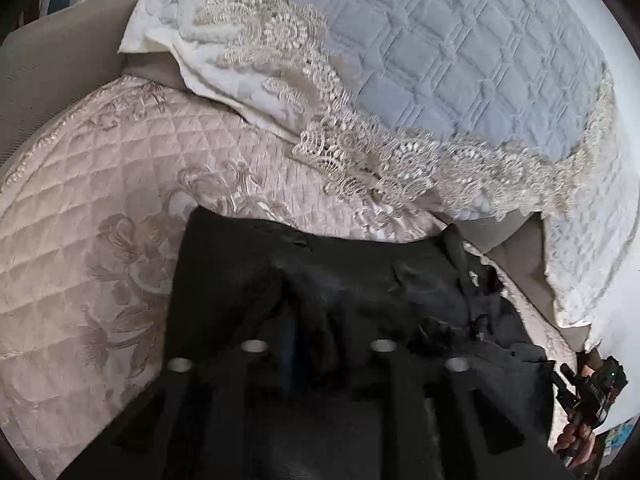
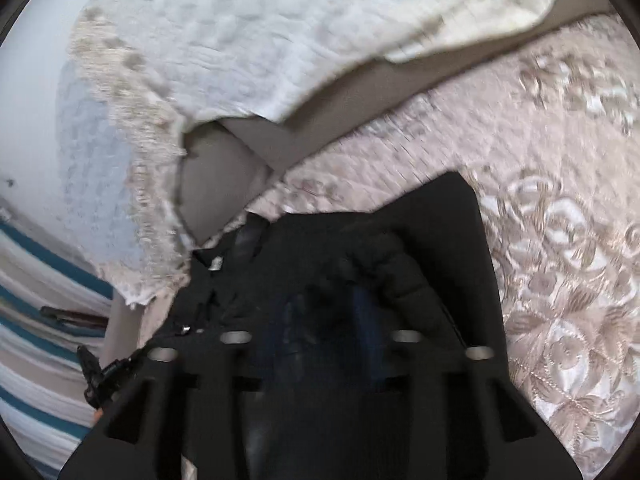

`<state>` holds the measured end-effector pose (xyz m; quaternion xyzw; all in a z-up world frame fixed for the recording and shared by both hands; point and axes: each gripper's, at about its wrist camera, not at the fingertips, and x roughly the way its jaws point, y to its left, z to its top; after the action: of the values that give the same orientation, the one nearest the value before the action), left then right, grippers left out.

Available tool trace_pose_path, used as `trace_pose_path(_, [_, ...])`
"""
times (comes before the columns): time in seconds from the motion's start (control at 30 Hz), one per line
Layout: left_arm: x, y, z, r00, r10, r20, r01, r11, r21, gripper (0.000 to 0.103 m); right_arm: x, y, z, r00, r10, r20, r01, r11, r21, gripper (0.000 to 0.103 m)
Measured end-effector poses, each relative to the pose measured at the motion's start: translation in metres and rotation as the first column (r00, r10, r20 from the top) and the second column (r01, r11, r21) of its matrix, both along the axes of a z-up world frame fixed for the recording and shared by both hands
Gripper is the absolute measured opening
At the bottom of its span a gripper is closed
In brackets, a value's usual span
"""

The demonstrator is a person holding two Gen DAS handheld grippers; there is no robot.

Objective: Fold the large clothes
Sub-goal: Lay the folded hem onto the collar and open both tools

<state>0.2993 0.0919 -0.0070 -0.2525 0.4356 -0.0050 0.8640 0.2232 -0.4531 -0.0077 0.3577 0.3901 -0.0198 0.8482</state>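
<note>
A black garment (image 1: 320, 272) lies on a pink quilted sofa cover (image 1: 100, 200). My left gripper (image 1: 316, 344) is low over its near edge; dark cloth bunches up between the fingers and it looks shut on the garment. The right gripper's body (image 1: 592, 392) and the hand holding it show at the far right. In the right wrist view the black garment (image 2: 400, 248) fills the middle and my right gripper (image 2: 320, 320) has dark cloth pinched between its fingers. That view is blurred. The left gripper's body (image 2: 104, 376) shows at lower left.
A white and blue quilted throw with lace trim (image 1: 440, 80) drapes over the sofa back behind the garment; it also shows in the right wrist view (image 2: 240, 40). A striped blue and white fabric (image 2: 32, 320) is at the left. The pink cover (image 2: 560, 240) extends right.
</note>
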Motion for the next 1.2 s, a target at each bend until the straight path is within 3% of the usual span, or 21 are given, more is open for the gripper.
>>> trace_pose_path(0.07, [-0.007, 0.008, 0.014, 0.998, 0.031, 0.046, -0.032, 0.999, 0.024, 0.059, -0.013, 0.001, 0.012, 1.000, -0.002, 0.005, 0.003, 0.998, -0.062, 0.063])
trace_pose_path(0.1, [-0.012, 0.013, 0.019, 0.997, 0.053, 0.062, -0.056, 0.998, 0.043, 0.064, -0.019, 0.003, 0.015, 1.000, 0.003, 0.004, -0.003, 0.996, -0.088, 0.063])
trace_pose_path(0.2, [-0.032, 0.025, 0.027, 0.994, 0.080, 0.070, -0.085, 0.994, 0.070, 0.066, -0.046, 0.010, 0.016, 0.999, -0.007, -0.047, -0.002, 0.984, -0.176, 0.063])
trace_pose_path(0.3, [-0.064, 0.031, 0.014, 0.998, 0.067, 0.020, -0.069, 0.994, 0.090, 0.068, -0.086, 0.014, 0.006, 0.996, -0.041, -0.081, 0.025, 0.982, -0.187, 0.063])
trace_pose_path(0.4, [-0.098, 0.034, -0.005, 0.996, 0.077, -0.037, -0.074, 0.994, 0.077, 0.069, -0.130, 0.012, -0.011, 0.988, -0.124, -0.096, 0.113, 0.987, -0.117, 0.068])
trace_pose_path(0.5, [-0.119, 0.035, -0.024, 0.992, 0.104, -0.066, -0.105, 0.994, -0.007, 0.074, -0.158, 0.014, -0.030, 0.980, -0.174, -0.098, 0.177, 0.984, 0.027, 0.069])
trace_pose_path(0.67, [-0.110, 0.029, -0.027, 0.991, 0.122, -0.047, -0.124, 0.991, -0.045, 0.076, -0.145, 0.017, -0.040, 0.985, -0.167, -0.048, 0.172, 0.974, 0.148, 0.069])
trace_pose_path(0.77, [-0.096, 0.030, -0.033, 0.986, 0.159, -0.051, -0.162, 0.985, -0.057, 0.076, -0.128, 0.012, -0.047, 0.974, -0.215, -0.072, 0.224, 0.962, 0.157, 0.069])
trace_pose_path(0.83, [-0.088, 0.020, -0.032, 0.987, 0.160, -0.036, -0.161, 0.987, -0.026, 0.065, -0.121, 0.012, -0.047, 0.972, -0.223, -0.067, 0.231, 0.960, 0.156, 0.069])
trace_pose_path(0.9, [-0.084, 0.012, -0.032, 0.988, 0.150, -0.049, -0.148, 0.988, 0.036, 0.035, -0.119, 0.013, -0.047, 0.967, -0.234, -0.095, 0.245, 0.962, 0.121, 0.042])
trace_pose_path(0.93, [-0.084, 0.011, -0.032, 0.988, 0.142, -0.054, -0.139, 0.989, 0.055, 0.028, -0.120, 0.013, -0.047, 0.969, -0.229, -0.099, 0.240, 0.962, 0.130, 0.027])
trace_pose_path(0.97, [-0.086, 0.011, -0.028, 0.990, 0.134, -0.049, -0.131, 0.990, 0.061, 0.021, -0.123, 0.014, -0.044, 0.971, -0.222, -0.090, 0.233, 0.963, 0.138, 0.023])
trace_pose_path(1.2, [-0.134, 0.016, 0.012, 0.998, 0.063, 0.029, -0.065, 0.996, 0.060, 0.012, -0.166, 0.038, -0.007, 0.983, -0.176, -0.044, 0.180, 0.977, 0.111, 0.017])
